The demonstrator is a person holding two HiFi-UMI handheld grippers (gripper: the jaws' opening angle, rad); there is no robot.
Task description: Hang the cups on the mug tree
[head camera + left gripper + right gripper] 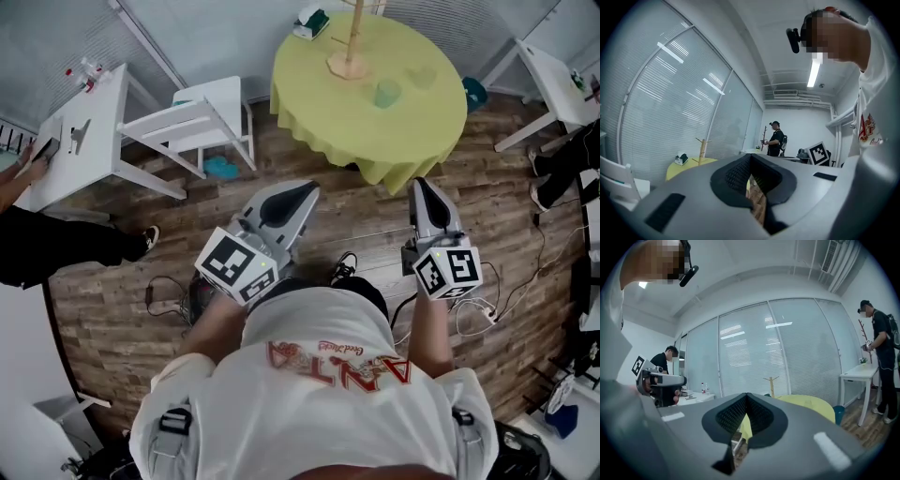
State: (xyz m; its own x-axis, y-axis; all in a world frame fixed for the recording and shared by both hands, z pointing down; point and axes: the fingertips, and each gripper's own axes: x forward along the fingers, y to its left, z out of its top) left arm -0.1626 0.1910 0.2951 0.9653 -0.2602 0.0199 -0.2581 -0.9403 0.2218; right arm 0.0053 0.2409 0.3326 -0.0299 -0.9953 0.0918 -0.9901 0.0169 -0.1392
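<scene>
A lime-yellow desk [412, 131], a pale green cup [387, 93], a tan mug tree [349, 56]; brown plank-patterned floor [112, 309], white chair [211, 117].

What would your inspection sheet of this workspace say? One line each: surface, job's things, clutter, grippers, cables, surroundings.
Surface: round table, yellow-green cloth.
Job's things: wooden mug tree, near cup and far cup beside it, neither hung.
Clutter: white-green box at the table's far edge.
Grippers: left gripper and right gripper shut, empty, short of the table.
Cables: cables loose on the wood floor.
Surroundings: white chair, white desks, other people.
</scene>
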